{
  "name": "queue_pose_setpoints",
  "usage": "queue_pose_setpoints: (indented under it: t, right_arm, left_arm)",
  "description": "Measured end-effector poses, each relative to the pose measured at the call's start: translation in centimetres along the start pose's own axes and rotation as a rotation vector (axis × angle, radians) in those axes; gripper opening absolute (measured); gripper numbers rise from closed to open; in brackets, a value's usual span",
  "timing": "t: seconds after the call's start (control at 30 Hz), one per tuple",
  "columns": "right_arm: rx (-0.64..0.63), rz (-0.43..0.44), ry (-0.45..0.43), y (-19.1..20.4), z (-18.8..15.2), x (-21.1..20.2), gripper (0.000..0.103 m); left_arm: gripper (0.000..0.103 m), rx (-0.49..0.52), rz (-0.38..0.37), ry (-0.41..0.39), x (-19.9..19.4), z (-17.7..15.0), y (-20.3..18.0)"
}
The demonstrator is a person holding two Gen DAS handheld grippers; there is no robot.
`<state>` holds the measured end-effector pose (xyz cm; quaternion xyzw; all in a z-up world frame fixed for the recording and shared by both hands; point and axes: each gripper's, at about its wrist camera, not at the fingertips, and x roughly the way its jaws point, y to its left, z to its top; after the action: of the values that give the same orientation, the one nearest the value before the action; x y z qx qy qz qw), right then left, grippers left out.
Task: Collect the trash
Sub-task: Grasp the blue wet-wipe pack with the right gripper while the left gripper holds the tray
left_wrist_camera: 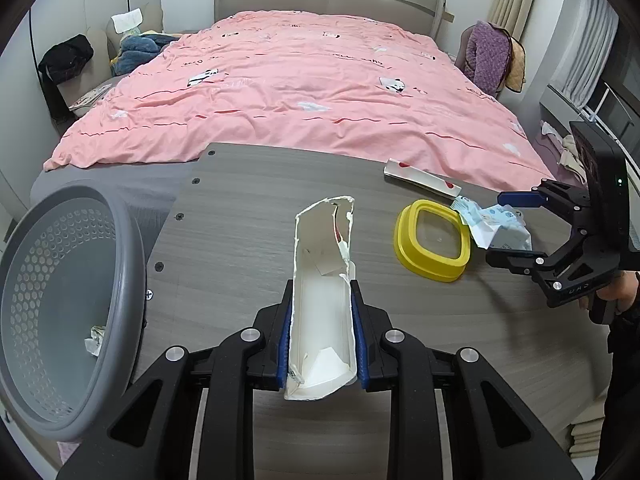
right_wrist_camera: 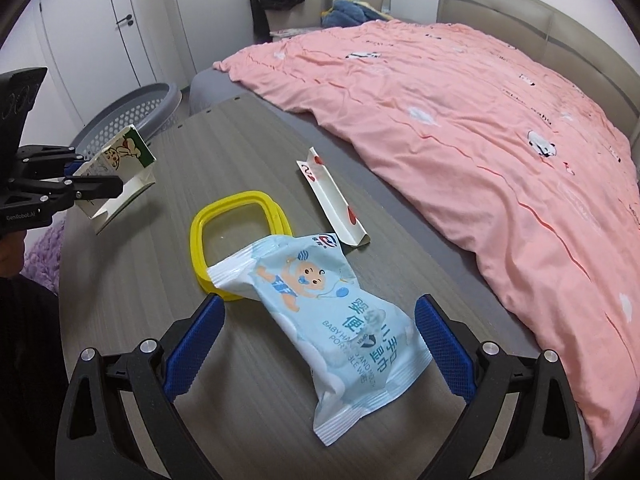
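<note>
Basket's (left_wrist_camera: pixel 60 300) inside shows from left wrist only — scrap (left_wrist_camera: pixel 94 340) inside.

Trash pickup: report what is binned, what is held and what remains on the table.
Done: one crumpled scrap lies in the grey perforated basket. In hand: the left gripper is shut on a torn white carton; the right gripper, open, straddles the blue baby-wipes packet. Left: that packet, the heart-print carton strip, and perhaps the yellow lid.
</note>
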<state>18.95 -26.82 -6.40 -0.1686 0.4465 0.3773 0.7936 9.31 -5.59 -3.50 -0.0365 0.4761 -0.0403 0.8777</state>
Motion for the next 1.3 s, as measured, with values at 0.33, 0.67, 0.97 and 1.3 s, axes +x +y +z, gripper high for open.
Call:
queue_pose_setpoints:
  t: [0.33, 0.67, 0.97, 1.3]
  right_arm:
    - [0.042, 0.036, -0.004, 1.6, -2.3, -0.8, 0.065]
    - [0.171, 0.066, -0.084, 6.5, -5.5, -2.9, 0.065]
    - [0.295, -0.003, -0.125, 8.2, -5.7, -2.9, 0.074]
    - [0.409, -0.136, -0.130, 9.5, -5.6, -2.2, 0.057]
  left_arm:
    - [0.024, -0.004, -0.005, -0.008, -0.1, 0.2, 0.2]
    - [0.024, 0.010, -0.026, -0.028, -0.7, -0.3, 0.0]
    - [0.024, 0.018, -0.050, -0.057, -1.9, -0.6, -0.1]
    - [0.024, 0.043, -0.078, -0.077, -2.8, -1.0, -0.3]
